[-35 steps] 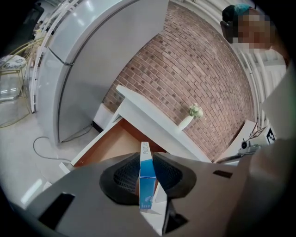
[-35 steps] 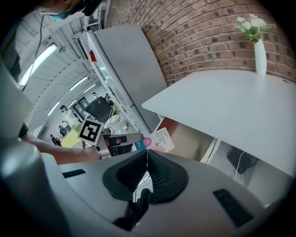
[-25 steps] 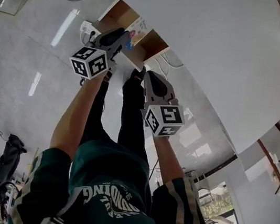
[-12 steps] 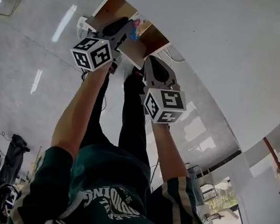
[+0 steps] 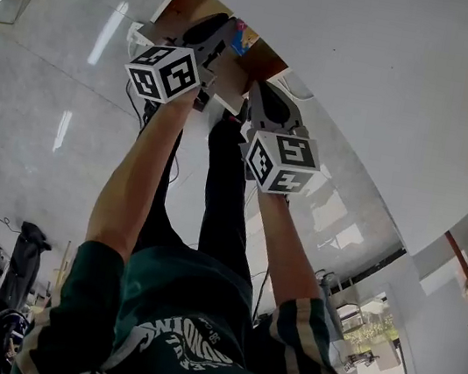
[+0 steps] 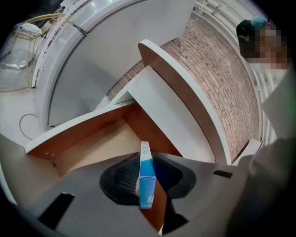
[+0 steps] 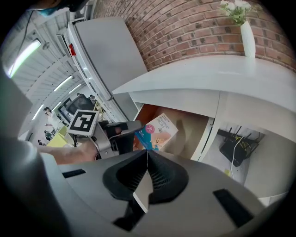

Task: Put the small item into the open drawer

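The open drawer point(image 5: 196, 4) has a brown wooden inside and white edges, and it juts out from under the white table point(image 5: 352, 68). My left gripper point(image 5: 228, 34) is shut on a small flat blue-and-white box point(image 5: 244, 39), held on edge over the drawer's inside. In the left gripper view the box point(image 6: 147, 180) stands upright between the jaws of the left gripper point(image 6: 147, 185), with the drawer point(image 6: 92, 148) right behind it. My right gripper point(image 5: 258, 97) sits by the drawer's front edge, shut, with nothing seen at its tips. In the right gripper view the right gripper point(image 7: 147, 159) points at the box point(image 7: 157, 132).
A white vase point(image 7: 247, 37) with flowers stands on the table point(image 7: 208, 78) before a brick wall. Under the table sits a black router point(image 7: 233, 148) with cables. A white power strip point(image 5: 139, 35) and cable lie on the floor left of the drawer. The person's legs stand below the grippers.
Both grippers have moved forward toward the drawer. The box in the left gripper has gone from the drawer's front to over its inside.
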The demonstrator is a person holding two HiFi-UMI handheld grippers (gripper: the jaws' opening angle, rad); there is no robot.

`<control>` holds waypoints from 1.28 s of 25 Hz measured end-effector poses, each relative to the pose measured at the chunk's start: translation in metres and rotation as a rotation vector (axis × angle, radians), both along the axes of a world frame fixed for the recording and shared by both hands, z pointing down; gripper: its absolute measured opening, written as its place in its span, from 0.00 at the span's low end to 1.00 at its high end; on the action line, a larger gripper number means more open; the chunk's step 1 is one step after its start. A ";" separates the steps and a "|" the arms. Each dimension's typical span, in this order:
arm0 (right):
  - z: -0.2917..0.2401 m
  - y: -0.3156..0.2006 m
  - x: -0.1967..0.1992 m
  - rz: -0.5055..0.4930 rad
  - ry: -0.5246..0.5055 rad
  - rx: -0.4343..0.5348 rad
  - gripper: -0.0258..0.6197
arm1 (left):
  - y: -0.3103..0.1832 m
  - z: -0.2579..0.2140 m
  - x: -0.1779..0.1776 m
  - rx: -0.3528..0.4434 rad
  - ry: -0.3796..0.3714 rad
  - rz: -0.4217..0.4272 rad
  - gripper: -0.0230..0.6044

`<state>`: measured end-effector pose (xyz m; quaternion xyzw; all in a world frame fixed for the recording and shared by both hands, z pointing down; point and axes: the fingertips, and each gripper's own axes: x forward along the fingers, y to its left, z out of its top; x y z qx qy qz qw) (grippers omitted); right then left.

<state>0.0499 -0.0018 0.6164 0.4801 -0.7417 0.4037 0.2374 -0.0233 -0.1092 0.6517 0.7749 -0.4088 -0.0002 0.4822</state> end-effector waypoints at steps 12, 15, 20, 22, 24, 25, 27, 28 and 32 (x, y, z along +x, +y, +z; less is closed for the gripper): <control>0.014 0.015 0.011 0.016 0.012 -0.021 0.08 | -0.009 0.029 0.003 -0.057 -0.027 -0.043 0.19; 0.016 0.017 0.009 0.013 0.015 -0.028 0.08 | -0.006 0.037 -0.002 -0.094 -0.072 -0.051 0.20; 0.012 0.017 0.006 0.008 0.014 -0.025 0.08 | -0.008 0.046 -0.007 -0.133 -0.202 -0.055 0.21; 0.012 0.018 0.007 0.011 0.014 -0.024 0.08 | -0.007 0.051 -0.005 -0.150 -0.260 -0.038 0.21; 0.012 0.019 0.007 0.013 0.013 -0.024 0.08 | -0.005 0.056 -0.003 -0.158 -0.306 -0.016 0.21; 0.011 0.020 0.007 0.013 0.012 -0.024 0.08 | -0.005 0.057 -0.002 -0.155 -0.317 -0.010 0.21; 0.011 0.021 0.007 0.010 0.013 -0.023 0.08 | -0.005 0.056 -0.002 -0.149 -0.320 -0.009 0.21; 0.011 0.021 0.006 0.008 0.014 -0.023 0.08 | -0.005 0.056 -0.002 -0.147 -0.319 -0.010 0.21; 0.011 0.022 0.007 0.008 0.014 -0.024 0.08 | -0.004 0.052 -0.002 -0.133 -0.327 -0.004 0.21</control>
